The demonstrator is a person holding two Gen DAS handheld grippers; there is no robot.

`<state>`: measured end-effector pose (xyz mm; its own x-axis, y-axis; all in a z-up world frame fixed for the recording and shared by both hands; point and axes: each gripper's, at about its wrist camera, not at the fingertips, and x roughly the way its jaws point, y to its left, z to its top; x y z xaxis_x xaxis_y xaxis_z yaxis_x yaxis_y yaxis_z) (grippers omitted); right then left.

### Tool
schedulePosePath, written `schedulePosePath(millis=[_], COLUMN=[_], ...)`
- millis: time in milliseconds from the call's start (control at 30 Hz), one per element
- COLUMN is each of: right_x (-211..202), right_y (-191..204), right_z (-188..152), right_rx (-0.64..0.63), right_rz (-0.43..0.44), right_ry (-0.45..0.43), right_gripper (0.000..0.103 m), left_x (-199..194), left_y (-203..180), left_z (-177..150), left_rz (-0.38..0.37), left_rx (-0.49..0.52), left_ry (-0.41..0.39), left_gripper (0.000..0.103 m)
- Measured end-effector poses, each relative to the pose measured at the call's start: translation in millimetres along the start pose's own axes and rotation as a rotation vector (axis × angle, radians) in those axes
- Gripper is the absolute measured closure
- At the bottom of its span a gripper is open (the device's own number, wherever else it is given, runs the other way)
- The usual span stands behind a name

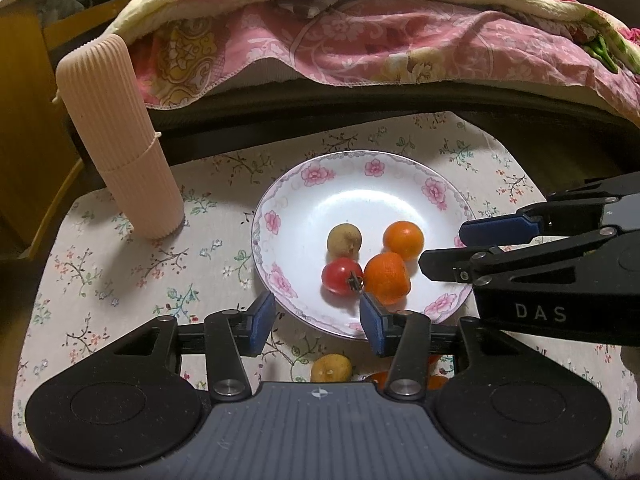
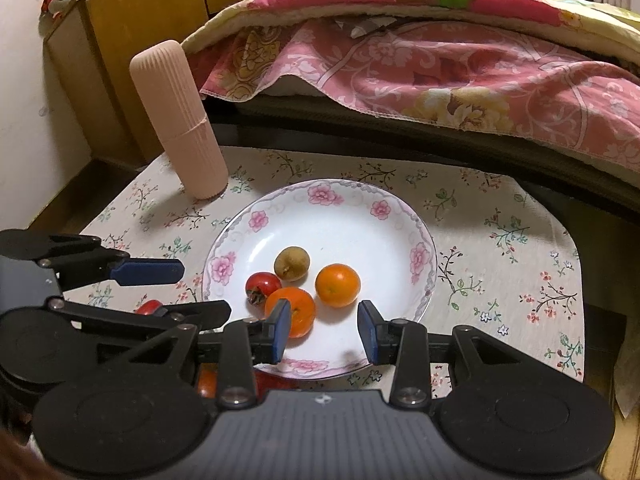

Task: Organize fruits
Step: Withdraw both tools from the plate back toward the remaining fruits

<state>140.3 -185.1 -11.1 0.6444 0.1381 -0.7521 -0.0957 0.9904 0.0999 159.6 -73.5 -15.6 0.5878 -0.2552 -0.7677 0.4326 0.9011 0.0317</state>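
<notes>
From the left wrist, the plate holds a brown fruit, a red fruit and two oranges. The left gripper is open and empty.

From the right wrist, the same four fruits sit in the plate. The right gripper is open a bit, holding nothing.

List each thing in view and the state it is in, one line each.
Plate: upright on the tablecloth, holding four fruits.
Round orange: on the plate, apart from both tools.
Flatter orange: on the plate, beside the tomato.
Tomato: on the plate, stem sideways.
Brown fruit: on the plate.
Pink ribbed case: standing, closed.
Left tool: open, empty.
Right tool: open, empty.
</notes>
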Motion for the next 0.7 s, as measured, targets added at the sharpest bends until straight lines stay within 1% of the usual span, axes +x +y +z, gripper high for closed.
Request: schedulePosePath(millis=[400,700], right_x=[-3.2,-4.9], right_y=[10.0,21.6], right_z=[-6.9,-20.7], right_rx=[-0.021,-0.048], right_rz=[0.03,0.078], right_ry=[0.016,0.063], right_gripper=[0.066,0.066], left_x=[-8.9,-18.4], left_y=[3.3,3.2], left_z=[-11.1,-29.8], left_rz=[-0.003,-0.027], left_rx=[0.023,0.067], left_ry=[0.018,0.045], left_gripper=[0.048,0.047])
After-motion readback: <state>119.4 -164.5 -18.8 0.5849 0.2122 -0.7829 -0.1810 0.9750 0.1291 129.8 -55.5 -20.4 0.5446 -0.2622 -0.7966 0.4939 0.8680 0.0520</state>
